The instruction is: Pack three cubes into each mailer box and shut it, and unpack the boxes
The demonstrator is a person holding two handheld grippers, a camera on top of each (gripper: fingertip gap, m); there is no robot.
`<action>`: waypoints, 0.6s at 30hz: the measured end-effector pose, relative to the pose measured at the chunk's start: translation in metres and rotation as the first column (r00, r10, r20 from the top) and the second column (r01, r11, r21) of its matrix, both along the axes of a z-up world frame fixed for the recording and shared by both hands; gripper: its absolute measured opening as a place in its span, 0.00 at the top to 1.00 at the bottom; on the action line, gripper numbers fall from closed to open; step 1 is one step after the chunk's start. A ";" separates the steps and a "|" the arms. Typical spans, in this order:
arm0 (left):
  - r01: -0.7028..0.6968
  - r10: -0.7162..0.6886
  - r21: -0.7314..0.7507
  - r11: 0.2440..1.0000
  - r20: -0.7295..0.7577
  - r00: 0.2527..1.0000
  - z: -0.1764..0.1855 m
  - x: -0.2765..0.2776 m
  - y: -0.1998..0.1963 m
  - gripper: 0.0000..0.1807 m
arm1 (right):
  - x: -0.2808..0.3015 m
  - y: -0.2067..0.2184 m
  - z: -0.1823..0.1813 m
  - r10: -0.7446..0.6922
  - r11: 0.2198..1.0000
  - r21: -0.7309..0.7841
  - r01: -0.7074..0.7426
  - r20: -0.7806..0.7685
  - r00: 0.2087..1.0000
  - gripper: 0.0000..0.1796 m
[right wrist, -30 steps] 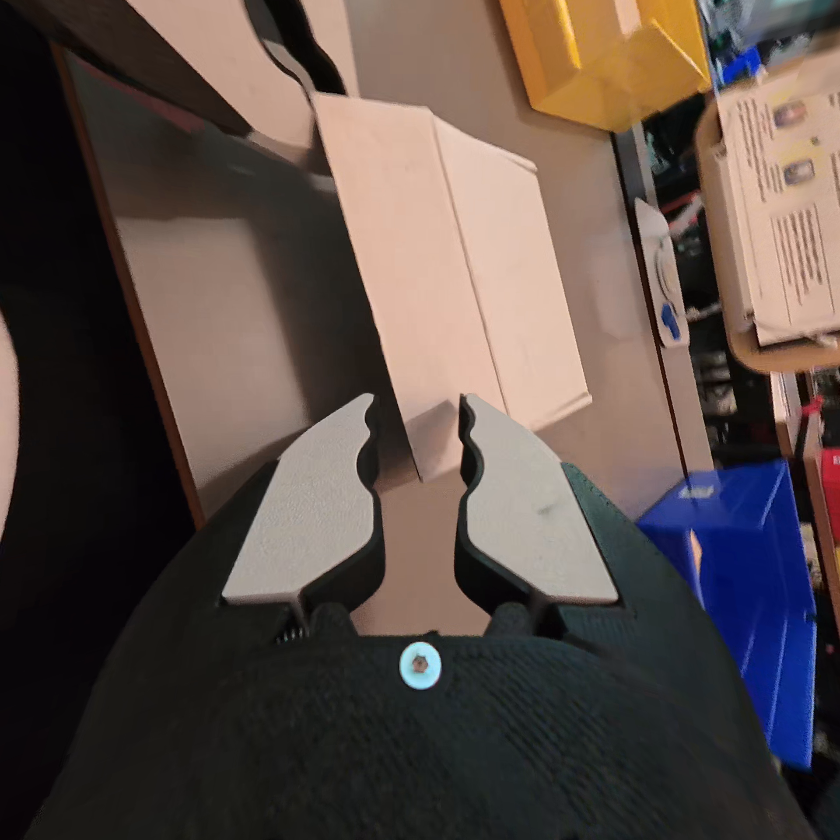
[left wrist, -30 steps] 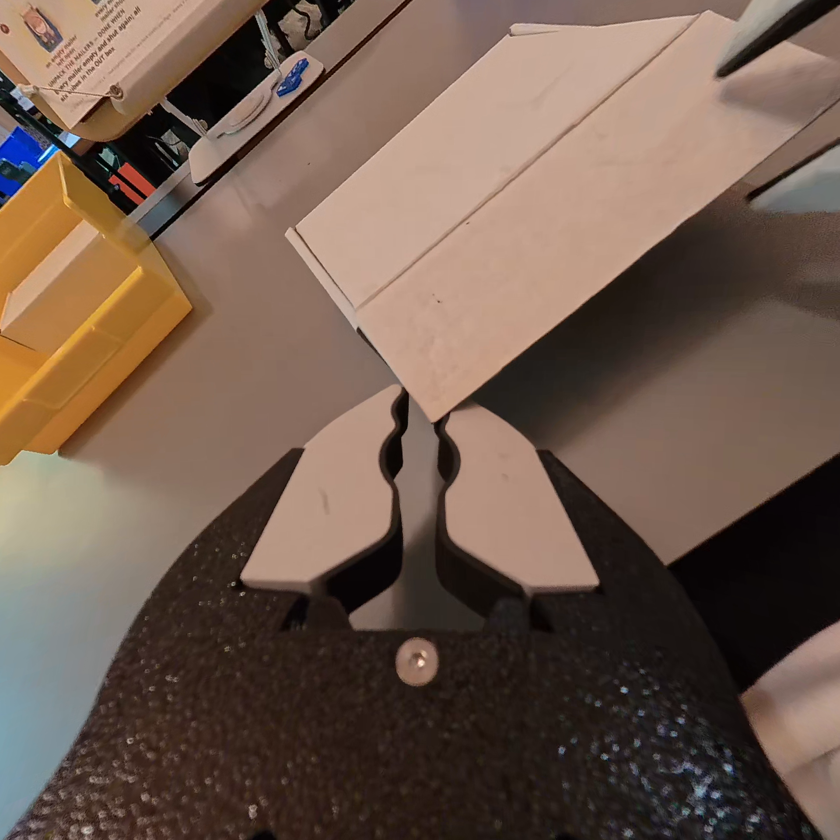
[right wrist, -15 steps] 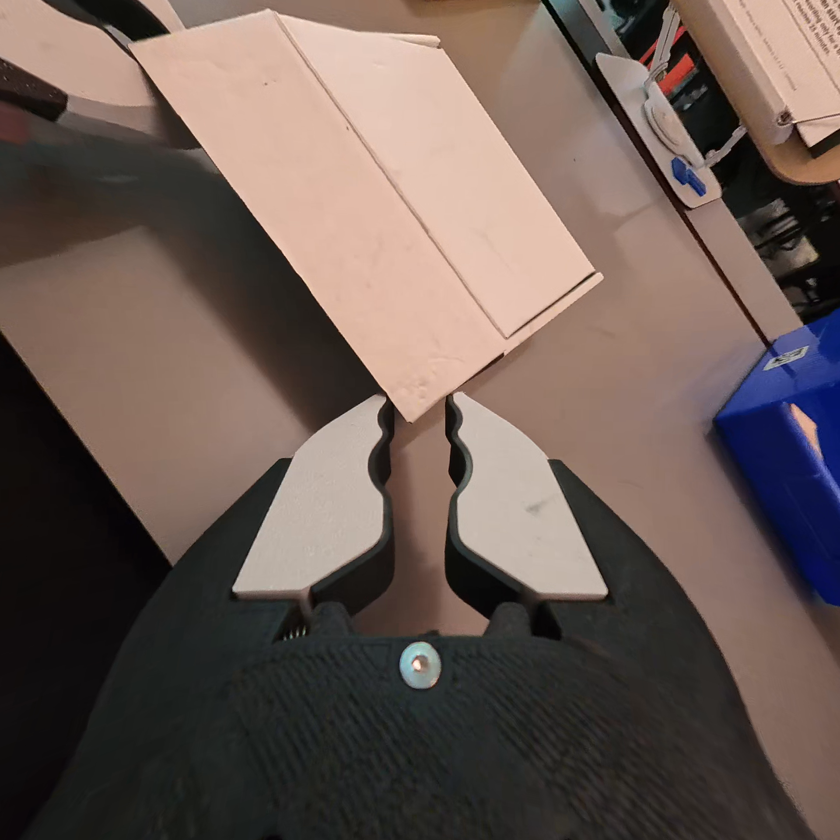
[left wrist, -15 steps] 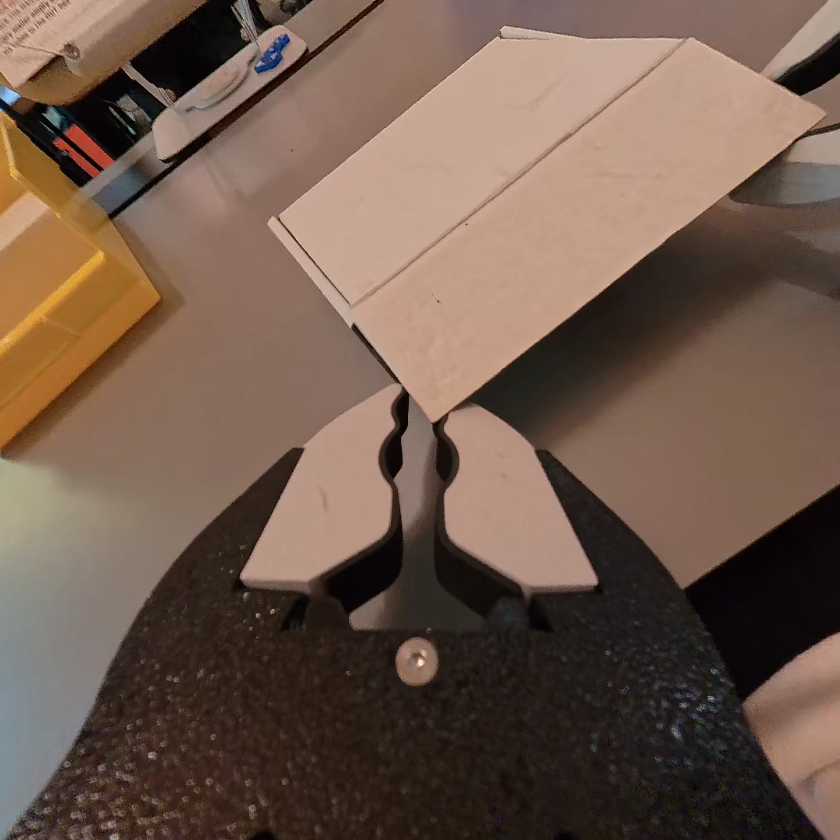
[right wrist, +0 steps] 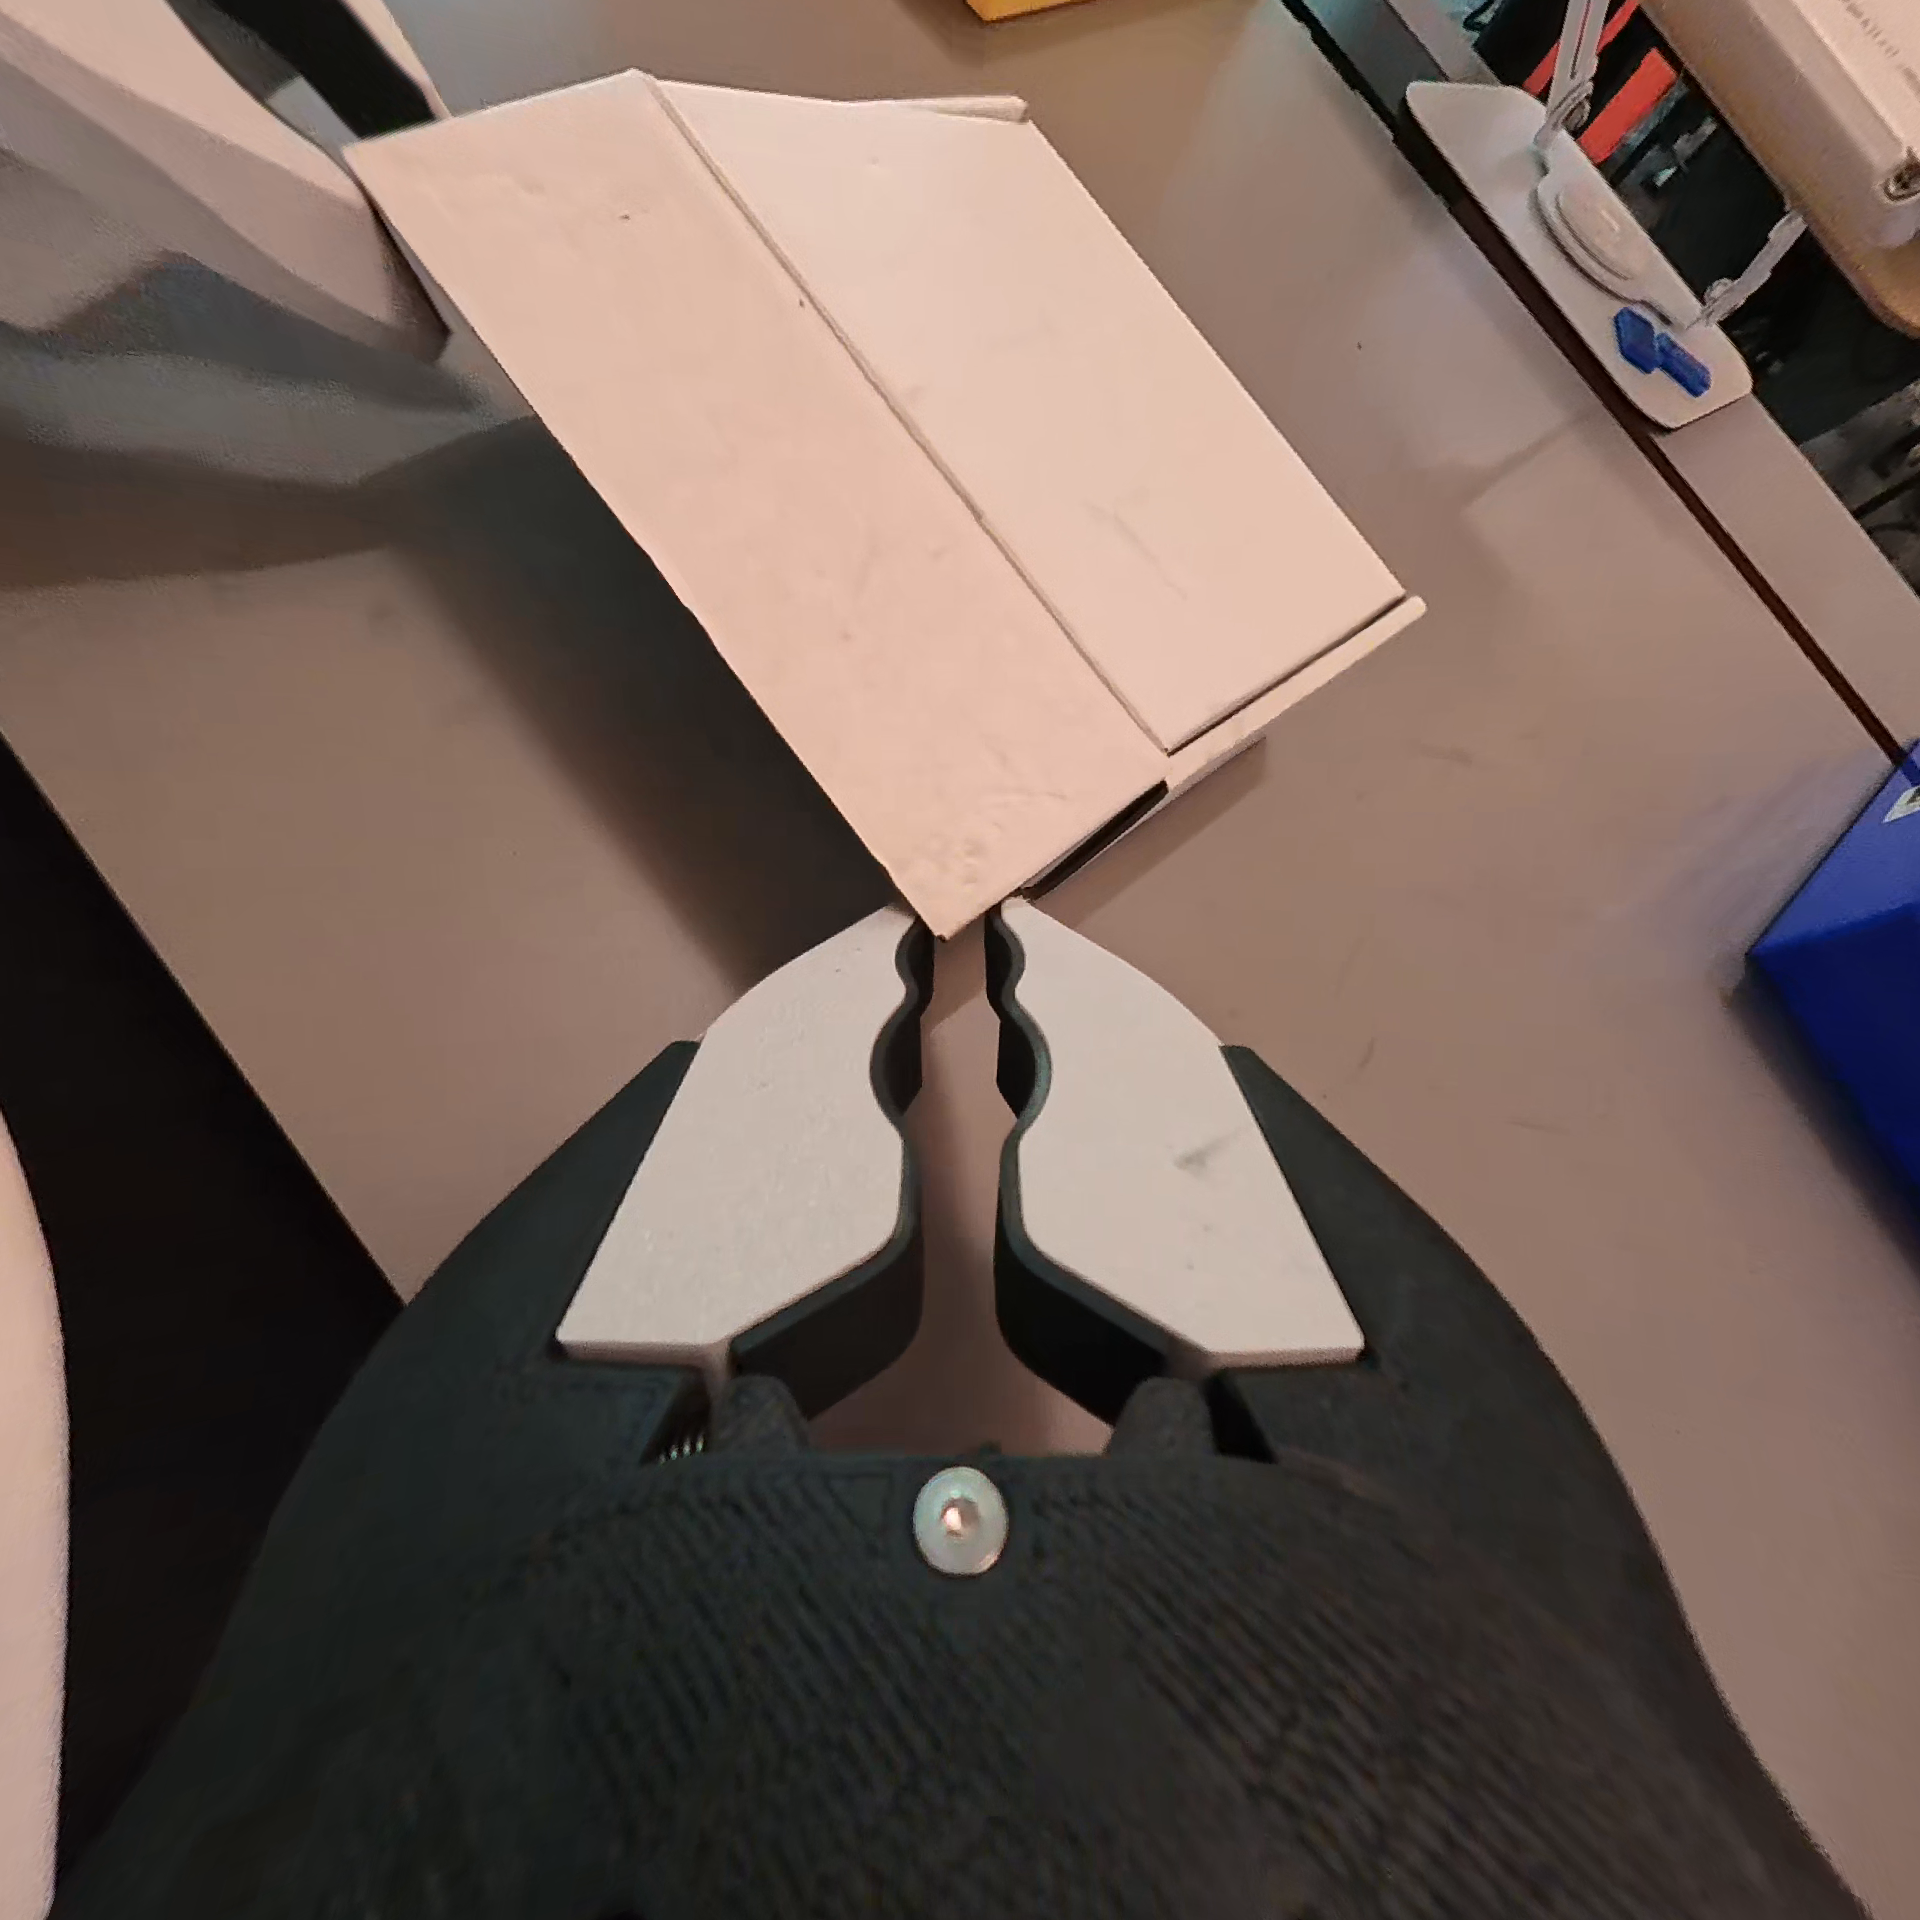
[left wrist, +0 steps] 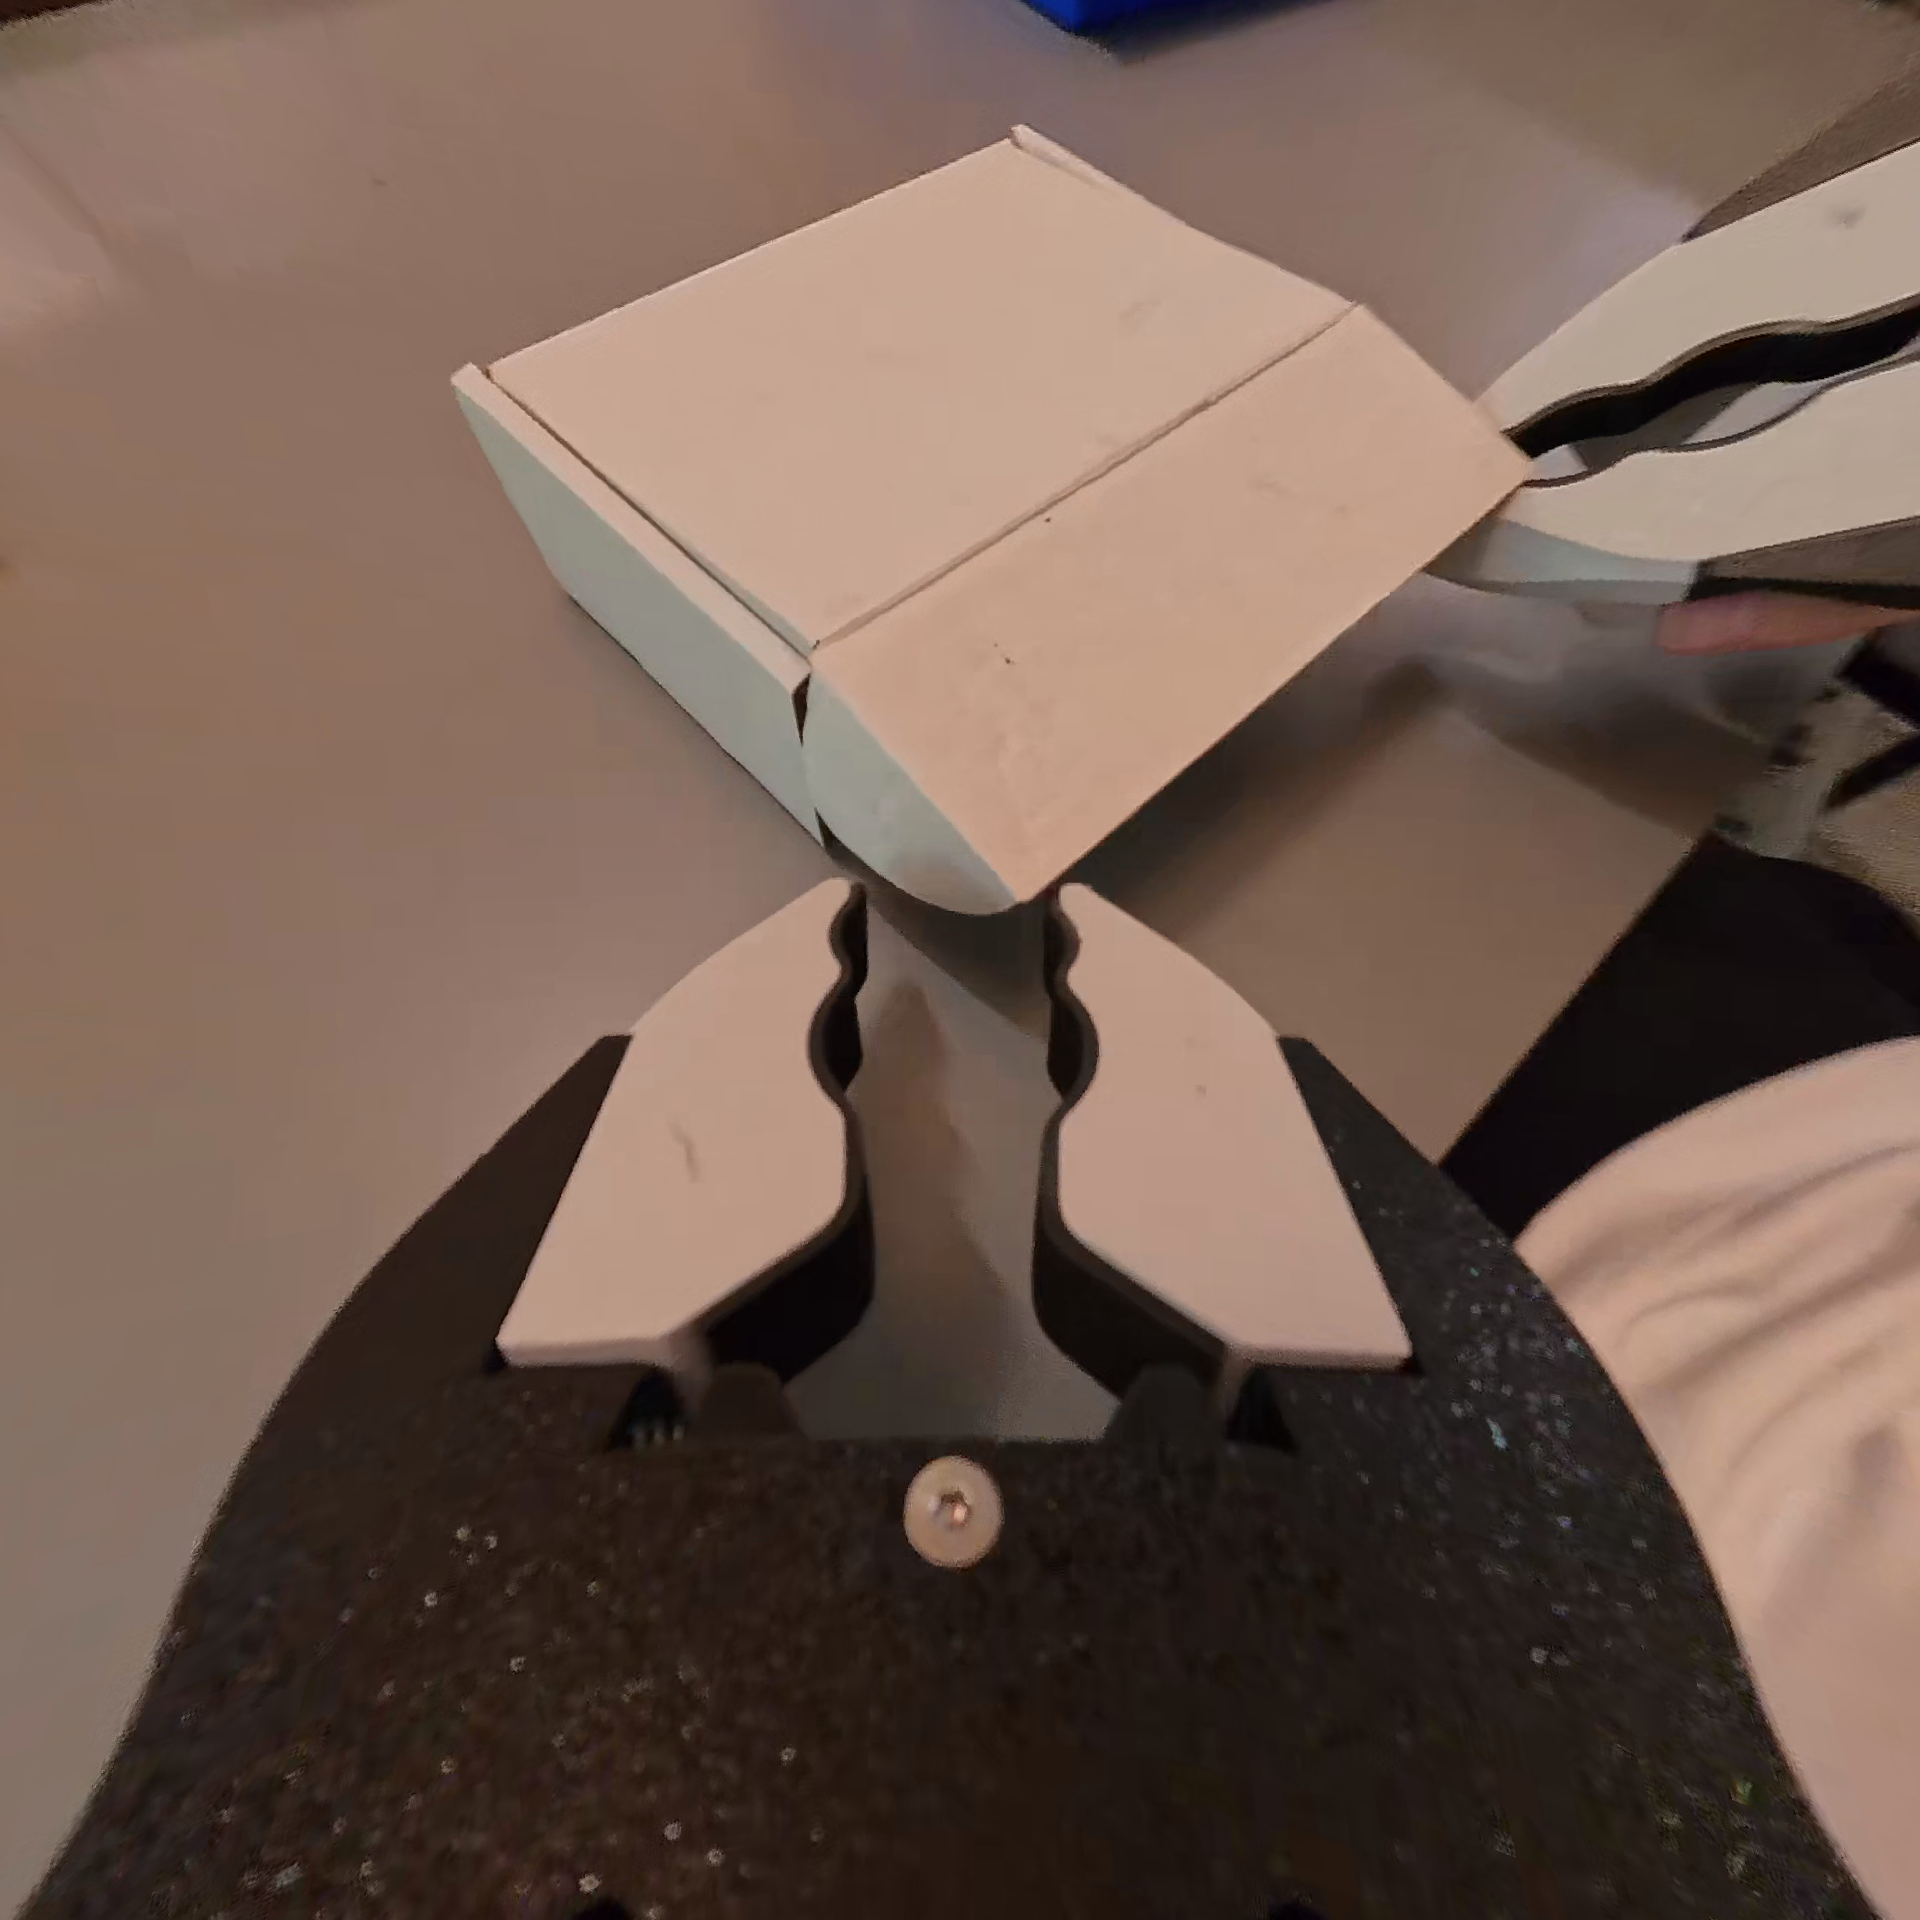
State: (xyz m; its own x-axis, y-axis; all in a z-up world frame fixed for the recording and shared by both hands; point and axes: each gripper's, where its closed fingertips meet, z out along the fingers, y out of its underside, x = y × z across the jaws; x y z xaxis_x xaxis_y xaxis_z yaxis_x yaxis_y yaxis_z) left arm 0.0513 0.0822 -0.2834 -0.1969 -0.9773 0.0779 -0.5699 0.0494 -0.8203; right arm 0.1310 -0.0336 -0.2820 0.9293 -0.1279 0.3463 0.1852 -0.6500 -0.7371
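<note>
We see a white mailer box (left wrist: pixel 914 416) sitting on the grey surface (left wrist: pixel 260 727), upper centre of the left wrist frame, lid down, its front flap (left wrist: pixel 1143 644) sticking out toward the camera and not tucked in. The left tool (left wrist: pixel 951 909) has its jaws parted with a clear gap; the flap's near corner hangs just in front of the tips, nothing gripped. The right tool (right wrist: pixel 958 930) is nearly closed, a narrow slit between the tips, right at the flap's other corner (right wrist: pixel 940 894) (whether it actually pinches the cardboard we cannot tell). In the left wrist frame the right tool (left wrist: pixel 1527 462) shows at the right edge, touching that corner. A blue bin (right wrist: pixel 1860 997) sits at the right edge of the right wrist frame, with a white clip stand (right wrist: pixel 1579 260) at the upper right. A pale sleeve (left wrist: pixel 1745 1351) is at lower right of the left frame.
</note>
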 end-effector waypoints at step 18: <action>-0.043 0.019 -0.374 0.926 -0.068 0.997 0.008 0.010 -0.011 0.69 | 0.017 0.012 0.058 0.083 0.991 0.103 -0.084 0.012 0.996 0.79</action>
